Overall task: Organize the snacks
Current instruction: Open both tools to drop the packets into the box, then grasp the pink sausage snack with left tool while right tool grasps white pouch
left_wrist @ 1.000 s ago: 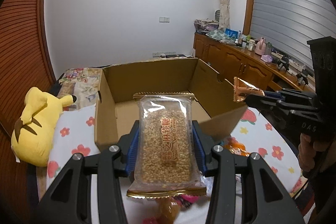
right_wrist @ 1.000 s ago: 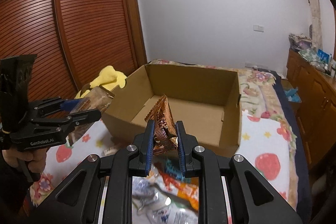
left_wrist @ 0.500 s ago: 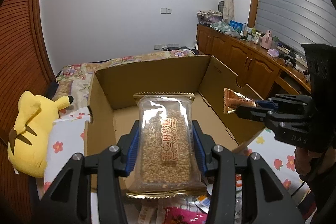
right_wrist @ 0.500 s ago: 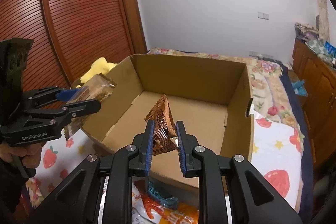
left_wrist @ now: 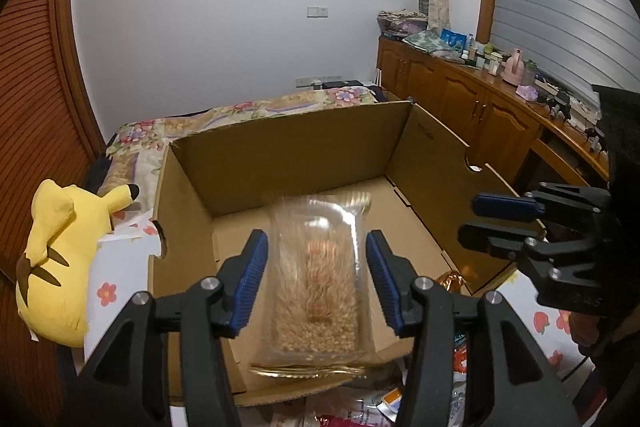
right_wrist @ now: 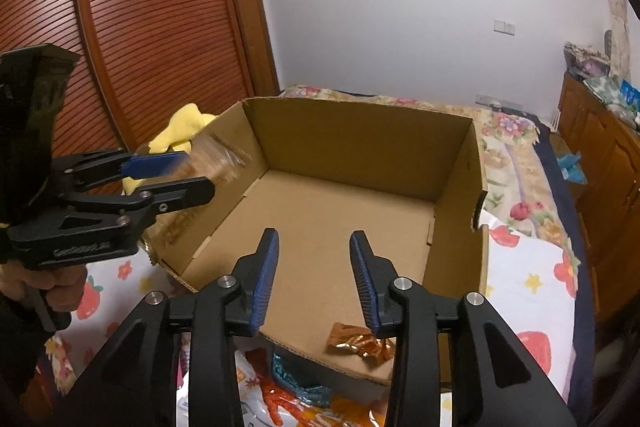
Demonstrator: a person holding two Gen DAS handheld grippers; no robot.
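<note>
An open cardboard box (left_wrist: 288, 131) (right_wrist: 360, 111) sits on the bed in front of both grippers. My left gripper (left_wrist: 316, 263) (right_wrist: 200, 173) hangs over the box's near left part, its jaws opening. A clear packet of grain bar (left_wrist: 316, 279) (right_wrist: 218, 163) is between the pads, blurred, with a gap on each side. My right gripper (right_wrist: 314, 267) (left_wrist: 470, 223) is over the near right part, jaws opening with nothing between them. A copper foil snack (right_wrist: 358, 341) (left_wrist: 452, 281) lies on the box floor by the near wall.
A yellow plush toy (left_wrist: 56, 259) (right_wrist: 180, 127) lies left of the box. Loose snack packets (right_wrist: 300, 391) are heaped on the flowered bedspread (right_wrist: 528, 287) below the box's near wall. Wooden cabinets (left_wrist: 480, 107) line the right side; a slatted wardrobe (right_wrist: 140, 27) stands left.
Both grippers moved forward over the box and their jaws came apart. The copper snack dropped from the right gripper onto the box floor. The grain bar packet has come loose from the left pads.
</note>
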